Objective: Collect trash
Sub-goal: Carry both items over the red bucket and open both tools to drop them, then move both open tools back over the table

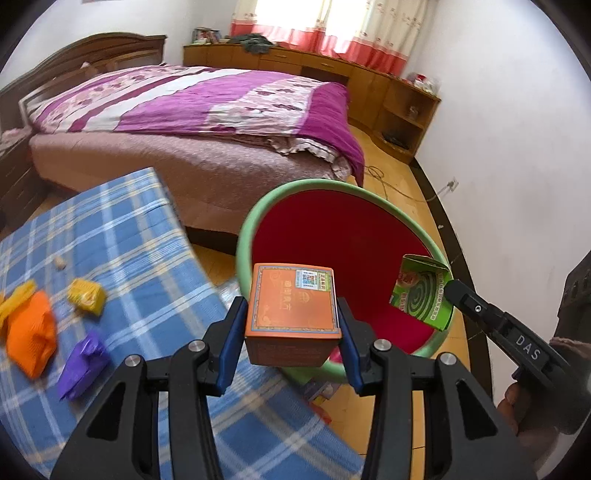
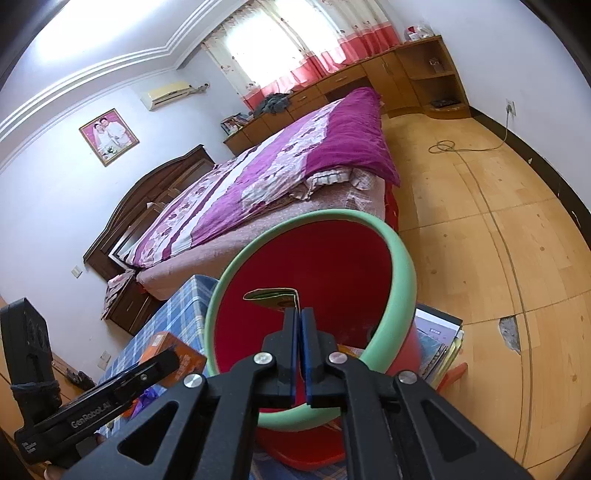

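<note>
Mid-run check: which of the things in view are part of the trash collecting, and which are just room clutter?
Job things:
- orange box gripped by left gripper
- green coil packet pinched by right gripper
- red bin, green-rimmed
- wrappers on checked cloth: orange, yellow, purple

Lying about:
- bed
- cabinets
- floor cable
- books beside the bin

At my ten o'clock I see a bed (image 1: 192, 122) with a purple quilt (image 1: 236, 99). Wooden cabinets (image 1: 332, 70) run under the curtains (image 1: 325, 26) at twelve o'clock. A cable (image 2: 458, 147) lies coiled on the wooden floor (image 2: 480, 240).
</note>
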`<state>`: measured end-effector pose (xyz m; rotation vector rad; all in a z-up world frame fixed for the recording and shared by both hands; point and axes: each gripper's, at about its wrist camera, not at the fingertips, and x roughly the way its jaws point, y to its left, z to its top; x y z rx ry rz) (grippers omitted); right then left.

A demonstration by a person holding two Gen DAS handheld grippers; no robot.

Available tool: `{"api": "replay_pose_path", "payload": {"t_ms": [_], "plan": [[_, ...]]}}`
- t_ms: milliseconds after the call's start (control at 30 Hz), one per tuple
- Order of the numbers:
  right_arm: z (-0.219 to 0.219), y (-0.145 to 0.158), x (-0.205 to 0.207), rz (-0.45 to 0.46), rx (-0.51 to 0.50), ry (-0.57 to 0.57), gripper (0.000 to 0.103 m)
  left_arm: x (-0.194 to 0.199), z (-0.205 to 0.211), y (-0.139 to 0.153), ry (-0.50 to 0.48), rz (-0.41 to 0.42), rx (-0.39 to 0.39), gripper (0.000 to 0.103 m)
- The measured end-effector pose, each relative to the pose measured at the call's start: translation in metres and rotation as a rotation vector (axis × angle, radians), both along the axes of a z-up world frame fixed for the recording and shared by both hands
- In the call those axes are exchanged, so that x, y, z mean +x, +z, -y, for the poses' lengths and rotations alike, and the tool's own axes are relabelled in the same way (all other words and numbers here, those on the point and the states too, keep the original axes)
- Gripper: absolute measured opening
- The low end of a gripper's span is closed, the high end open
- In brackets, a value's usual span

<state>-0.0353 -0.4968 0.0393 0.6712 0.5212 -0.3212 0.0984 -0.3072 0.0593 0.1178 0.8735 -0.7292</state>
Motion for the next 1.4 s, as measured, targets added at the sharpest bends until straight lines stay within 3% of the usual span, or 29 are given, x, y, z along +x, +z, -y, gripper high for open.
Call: {"api": "replay_pose_path", "payload": {"t_ms": [233, 300, 600, 733, 1067, 1400], "plan": [[0.009, -0.004, 0.002, 0.004, 0.005, -0.019, 0.008, 0.005, 0.024, -0.005, -0.04, 0.021, 0.019, 0.048], [0.011, -0.006, 0.001, 0.008, 0.014, -0.019, 0.012, 0.008, 0.027, -0.008, -0.045, 0.008, 0.024, 0.052], [0.009, -0.005, 0.0, 0.008, 0.001, -0.019, 0.019, 0.01, 0.023, -0.006, -0.025, 0.011, 0.007, 0.056], [0.005, -0.002, -0.003, 0.016, -0.007, -0.015, 0.028, 0.008, 0.013, -0.003, -0.007, 0.007, -0.008, 0.056], [-0.016, 0.007, -0.006, 0.02, -0.029, 0.017, 0.037, 0.006, -0.031, 0.004, 0.075, -0.004, -0.029, 0.056], [-0.039, 0.017, -0.005, 0.005, -0.04, 0.049, 0.051, 0.009, -0.086, 0.014, 0.179, 0.007, -0.063, 0.056]]}}
